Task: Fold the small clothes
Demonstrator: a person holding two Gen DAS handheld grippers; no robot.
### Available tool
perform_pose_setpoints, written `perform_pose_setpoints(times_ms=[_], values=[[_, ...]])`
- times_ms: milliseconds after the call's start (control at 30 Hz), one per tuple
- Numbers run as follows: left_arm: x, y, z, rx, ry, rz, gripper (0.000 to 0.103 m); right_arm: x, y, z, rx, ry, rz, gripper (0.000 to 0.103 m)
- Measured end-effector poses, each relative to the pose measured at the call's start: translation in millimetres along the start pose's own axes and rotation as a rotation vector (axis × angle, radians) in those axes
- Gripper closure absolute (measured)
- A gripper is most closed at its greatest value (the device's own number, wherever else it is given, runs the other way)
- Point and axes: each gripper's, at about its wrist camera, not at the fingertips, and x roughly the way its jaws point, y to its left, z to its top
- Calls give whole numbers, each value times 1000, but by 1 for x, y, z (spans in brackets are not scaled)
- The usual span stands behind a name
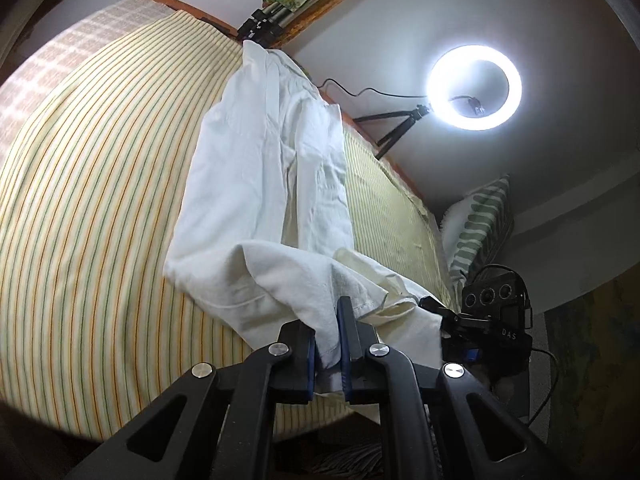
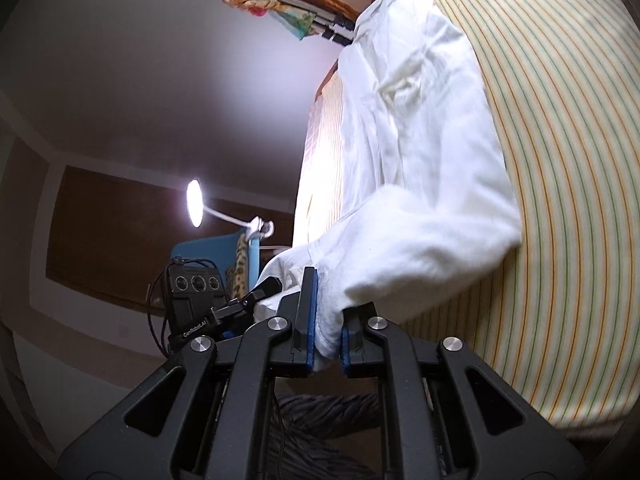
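Observation:
A white garment lies stretched along a striped bed sheet, its near end lifted off the bed. My left gripper is shut on one near corner of the garment. My right gripper is shut on the other near corner, which shows in the right wrist view. Each view shows the other gripper beside it, the right one in the left wrist view and the left one in the right wrist view, both holding the cloth.
A lit ring light on a small tripod stands beyond the bed's far side. A green striped pillow leans near it. A second lamp and a blue chair stand off the bed's other side. Tripod legs lie past the head end.

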Motion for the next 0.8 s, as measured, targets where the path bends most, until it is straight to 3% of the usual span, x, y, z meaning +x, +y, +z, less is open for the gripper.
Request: perform_pose_setpoints(times_ms=[300,400,433,467,500,533,600,667,800], values=[[33,25,59,-75,-45,47,94,25,-30,63,102,-30,12,90],[37,28,74,-73,-73,82,74,31,-43,77,152,-35,11,84],[35,28,79,-75,-93,86,68,31,-46,81,163,-40,13,74],[31,30,84,-86,-116,86,58,29,-50,85,179,-49,21,54],[26,31,88,-98,-136,83,51,26,-52,89,197,-57,32,42],[21,33,91,-105,-155,73,49,23,-55,91,211,-67,46,28],[11,34,95,-92,-188,71,47,14,-54,96,213,-101,81,27],[7,35,96,-56,-206,106,47,2,-47,96,157,-126,58,27],[15,47,86,-16,-174,181,47,-11,-34,85,21,-132,-99,33]])
